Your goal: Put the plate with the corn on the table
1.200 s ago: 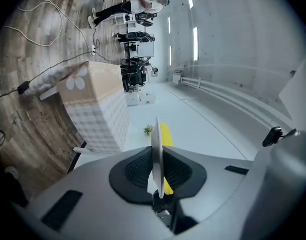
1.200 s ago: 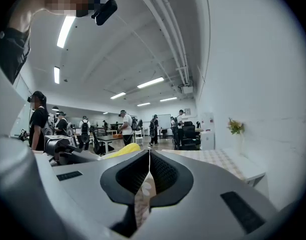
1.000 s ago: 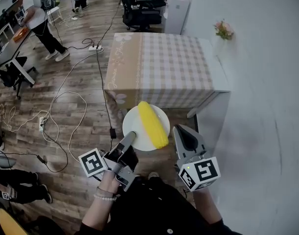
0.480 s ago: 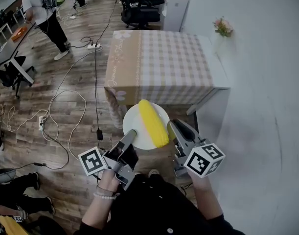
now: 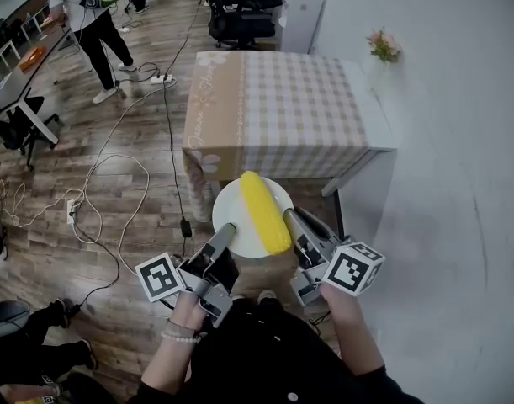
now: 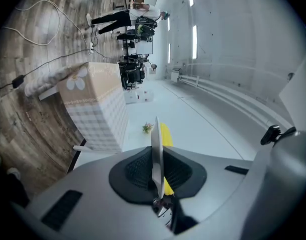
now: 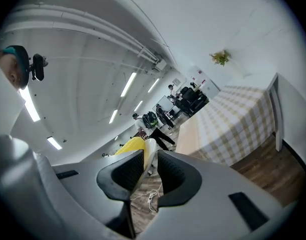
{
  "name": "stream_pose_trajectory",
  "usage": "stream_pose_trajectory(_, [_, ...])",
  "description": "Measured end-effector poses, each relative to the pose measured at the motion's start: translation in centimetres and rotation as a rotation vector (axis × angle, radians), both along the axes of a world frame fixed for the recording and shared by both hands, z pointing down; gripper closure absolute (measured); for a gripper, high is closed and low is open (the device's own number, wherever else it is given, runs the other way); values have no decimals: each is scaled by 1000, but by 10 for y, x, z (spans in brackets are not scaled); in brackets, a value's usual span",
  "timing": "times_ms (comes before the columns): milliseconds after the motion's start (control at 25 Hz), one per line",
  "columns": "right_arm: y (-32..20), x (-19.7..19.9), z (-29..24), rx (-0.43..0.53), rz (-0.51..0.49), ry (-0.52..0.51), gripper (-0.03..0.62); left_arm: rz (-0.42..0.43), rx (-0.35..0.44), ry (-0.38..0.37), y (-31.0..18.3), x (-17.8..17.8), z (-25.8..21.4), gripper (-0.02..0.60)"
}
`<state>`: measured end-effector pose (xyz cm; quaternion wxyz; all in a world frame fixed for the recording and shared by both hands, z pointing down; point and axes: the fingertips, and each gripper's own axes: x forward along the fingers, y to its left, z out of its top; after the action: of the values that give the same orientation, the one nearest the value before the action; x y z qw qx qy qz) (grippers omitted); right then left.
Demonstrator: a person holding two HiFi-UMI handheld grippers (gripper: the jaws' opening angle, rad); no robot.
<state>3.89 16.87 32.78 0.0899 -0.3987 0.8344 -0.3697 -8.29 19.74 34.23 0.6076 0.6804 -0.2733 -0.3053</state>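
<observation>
**Plate with corn held short of the checked table**

The white plate (image 5: 231, 210) is low in the middle of the head view, held above the wooden floor (image 5: 113, 225). The yellow corn (image 5: 265, 213) lies lengthwise on it. The table (image 5: 278, 108), under a checked cloth, fills the upper middle of the frame, and the plate is not on it.

The left gripper (image 5: 226, 231) is clamped on the plate's lower-left rim; in its own view the thin rim is pinched between the pads. The right gripper (image 5: 288, 217) is at the lower-right rim. Its jaws stand apart around that rim, which lies against one pad and leaves a gap to the other.

Cables (image 5: 113, 171) trail over the floor at left.
</observation>
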Motion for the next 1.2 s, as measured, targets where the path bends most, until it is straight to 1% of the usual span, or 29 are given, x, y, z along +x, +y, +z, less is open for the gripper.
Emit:
stream_pose_trajectory(80, [2,-5,-2,2,5,-6,497,4,1,0,1,-4,0,537])
stream_pose_trajectory(240, [5,-11,-5,13,26,-29,497,12,7,4,3,-11,-2,537])
stream_pose_trajectory(520, [8,-13,-7,19,34,-26,497,20,9,-12,5,-13,-7,537])
stream_pose_trajectory(760, [19,-23,1,20,50,-28,497,34,9,-27,16,-23,2,537])
stream_pose_trajectory(960, [26,-29,7,21,70,-2,497,38,10,-23,21,-29,4,537])
stream_pose_trajectory(1200, [11,-16,2,24,68,-3,499,36,13,-19,6,-16,3,537])
